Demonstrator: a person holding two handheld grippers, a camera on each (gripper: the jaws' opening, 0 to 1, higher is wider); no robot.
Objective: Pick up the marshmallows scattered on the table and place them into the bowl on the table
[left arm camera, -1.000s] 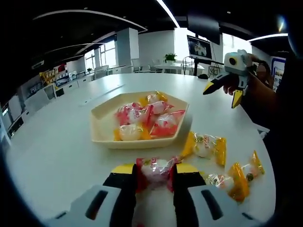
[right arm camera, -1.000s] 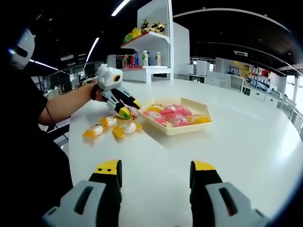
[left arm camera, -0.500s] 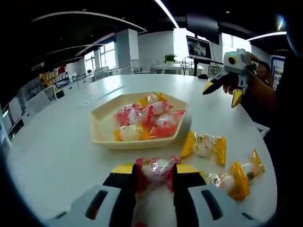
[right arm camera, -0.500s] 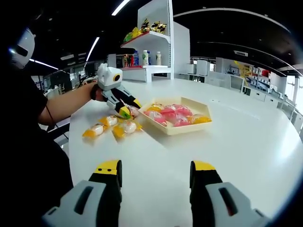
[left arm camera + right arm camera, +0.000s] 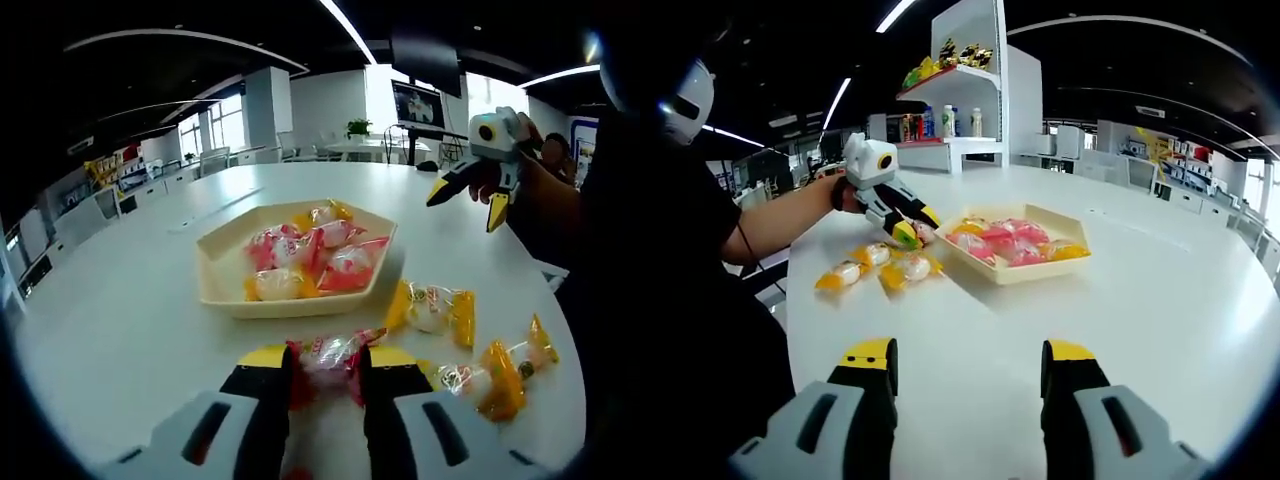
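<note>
The left hand-held gripper [image 5: 322, 365] pinches a red-wrapped marshmallow [image 5: 325, 352] — light, squashy, crinkly-slick, best held mid-body — just short of the cream hexagonal bowl [image 5: 222, 296] on the white table [image 5: 120, 320], while the right hand-held gripper [image 5: 967, 365] gapes wide, holding nothing.

Cream bowl [image 5: 220, 285], red and yellow marshmallows [image 5: 320, 255], white table [image 5: 120, 330], yellow-tipped left gripper [image 5: 325, 362]

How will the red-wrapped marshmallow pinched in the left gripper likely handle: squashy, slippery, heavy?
The red-wrapped marshmallow sits between the left gripper jaws, its wrapper bulging and creased, so it probably squashes rather than resists. The glossy film looks slippery, and the twisted ends look floppy. It is small and puffy, so likely very light.
</note>
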